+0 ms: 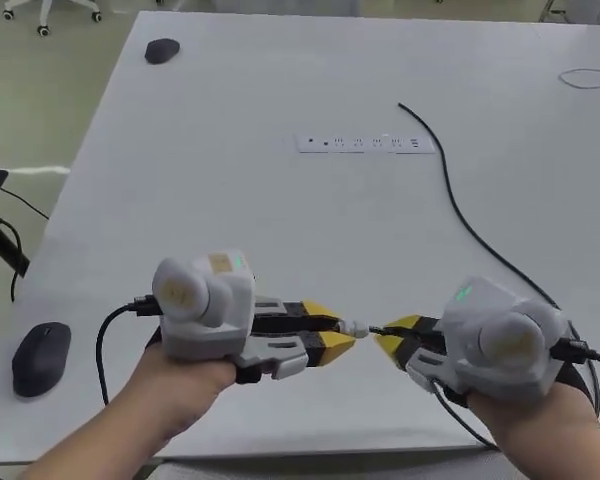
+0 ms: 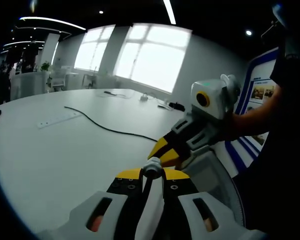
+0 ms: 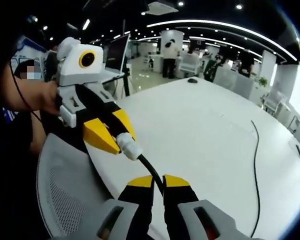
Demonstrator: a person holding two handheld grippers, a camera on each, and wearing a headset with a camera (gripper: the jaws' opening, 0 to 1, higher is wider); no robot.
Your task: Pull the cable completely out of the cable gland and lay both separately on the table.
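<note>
A white cable gland (image 3: 128, 146) (image 1: 354, 328) (image 2: 152, 168) is held between the yellow tips of my left gripper (image 1: 342, 335) (image 2: 152, 174) (image 3: 111, 131), which is shut on it. A short black cable (image 3: 151, 172) (image 1: 379, 330) runs out of the gland into my right gripper (image 1: 390, 336) (image 3: 158, 179) (image 2: 160, 150), shut on the cable. Both grippers face each other tip to tip, low over the near edge of the white table (image 1: 280, 210). The cable's stretch inside the gland is hidden.
A white power strip (image 1: 365, 144) lies mid-table with a long black cord (image 1: 460, 210) running toward the right gripper. A dark mouse (image 1: 40, 357) sits at the near left, another dark object (image 1: 161, 49) at the far left. A mesh chair (image 3: 70, 195) stands below.
</note>
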